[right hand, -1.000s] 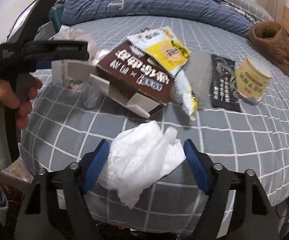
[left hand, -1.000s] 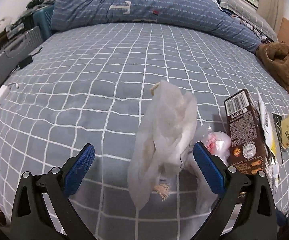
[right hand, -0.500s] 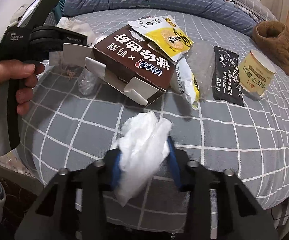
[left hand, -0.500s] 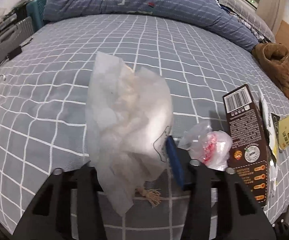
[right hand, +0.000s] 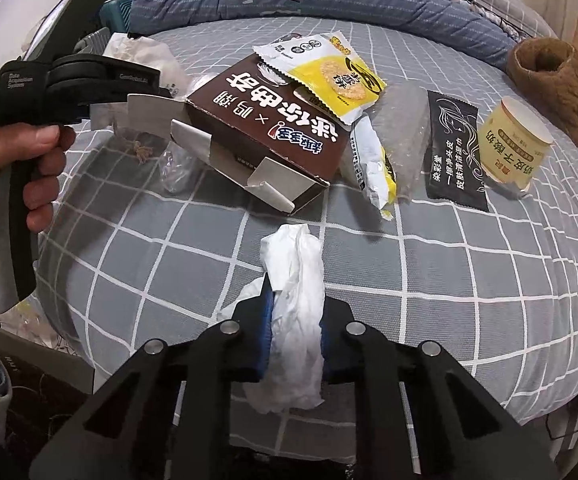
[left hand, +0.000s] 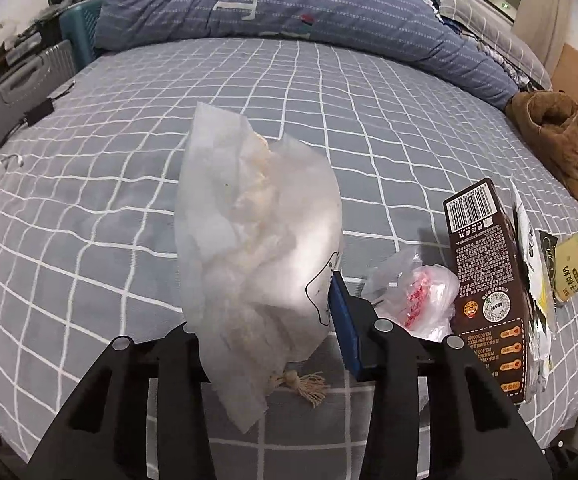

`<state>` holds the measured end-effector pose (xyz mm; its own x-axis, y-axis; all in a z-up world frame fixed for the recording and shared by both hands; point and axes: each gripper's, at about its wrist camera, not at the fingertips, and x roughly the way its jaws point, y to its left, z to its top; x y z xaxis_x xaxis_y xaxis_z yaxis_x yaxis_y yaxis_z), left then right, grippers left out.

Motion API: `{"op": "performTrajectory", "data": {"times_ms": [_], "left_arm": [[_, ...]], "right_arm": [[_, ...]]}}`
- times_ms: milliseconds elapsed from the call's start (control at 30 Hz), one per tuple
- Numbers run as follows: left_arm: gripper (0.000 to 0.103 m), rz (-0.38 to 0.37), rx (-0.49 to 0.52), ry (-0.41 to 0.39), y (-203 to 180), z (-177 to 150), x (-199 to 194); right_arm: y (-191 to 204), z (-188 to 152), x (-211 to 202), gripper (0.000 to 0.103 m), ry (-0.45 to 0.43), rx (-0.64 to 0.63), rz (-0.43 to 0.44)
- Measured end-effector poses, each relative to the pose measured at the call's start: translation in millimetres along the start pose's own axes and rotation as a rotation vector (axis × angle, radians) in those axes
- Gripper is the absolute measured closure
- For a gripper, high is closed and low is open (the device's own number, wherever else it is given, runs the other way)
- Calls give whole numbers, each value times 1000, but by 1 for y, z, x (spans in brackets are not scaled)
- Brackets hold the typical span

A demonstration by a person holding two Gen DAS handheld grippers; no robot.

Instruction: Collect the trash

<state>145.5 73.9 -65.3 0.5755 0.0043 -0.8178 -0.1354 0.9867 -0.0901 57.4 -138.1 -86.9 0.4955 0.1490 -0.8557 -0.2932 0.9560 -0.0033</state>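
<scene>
My left gripper [left hand: 265, 312] is shut on a translucent white bag [left hand: 257, 232] that stands up over the checked bed [left hand: 89, 200], a frayed string knot hanging below it. The bag hides its left pad. In the right wrist view a hand [right hand: 21, 168] holds that gripper at the left, by the bag [right hand: 141, 52]. My right gripper [right hand: 295, 304] is shut on a crumpled white tissue [right hand: 295, 264] near the bed's front edge. More trash lies beyond: a brown box [right hand: 265, 128], a yellow snack packet [right hand: 329, 76], a black sachet [right hand: 453, 148] and a yoghurt cup [right hand: 517, 144].
A small clear bag with red print [left hand: 421, 292] lies between my left gripper and the brown box [left hand: 485, 272]. A brown furry boot [left hand: 557, 144] sits at the right edge. A blue duvet [left hand: 289, 4] is piled at the back; a grey suitcase [left hand: 13, 100] stands left of the bed.
Both grippers went from open to shut. The left closed on the white bag, which now stands taller in view. The right squeezed the tissue into a narrow strip.
</scene>
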Motion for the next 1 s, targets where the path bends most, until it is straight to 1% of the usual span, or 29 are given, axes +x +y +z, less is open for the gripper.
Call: {"op": "performTrajectory", "data": {"times_ms": [67,233,467,667,1000], "left_arm": [[63,13,-3,-6,1,-1,-7],[63,13,11,-8,-1,-7,-19],[63,-13,-14,-6,0,-16,-38],[63,-15,15,-11,-9,-26,-52],[66,-42,34,0,-14,-62,-73]], "right_arm": [[-1,1,-1,88,-1,4,1],[-6,3,-6,89,-8,13,1],[-7,3,-15,90,-16,20,-1],[-10,2,-22,90,-25,24,-14],[-9,-6,-30,90,-36,20,-24]]}}
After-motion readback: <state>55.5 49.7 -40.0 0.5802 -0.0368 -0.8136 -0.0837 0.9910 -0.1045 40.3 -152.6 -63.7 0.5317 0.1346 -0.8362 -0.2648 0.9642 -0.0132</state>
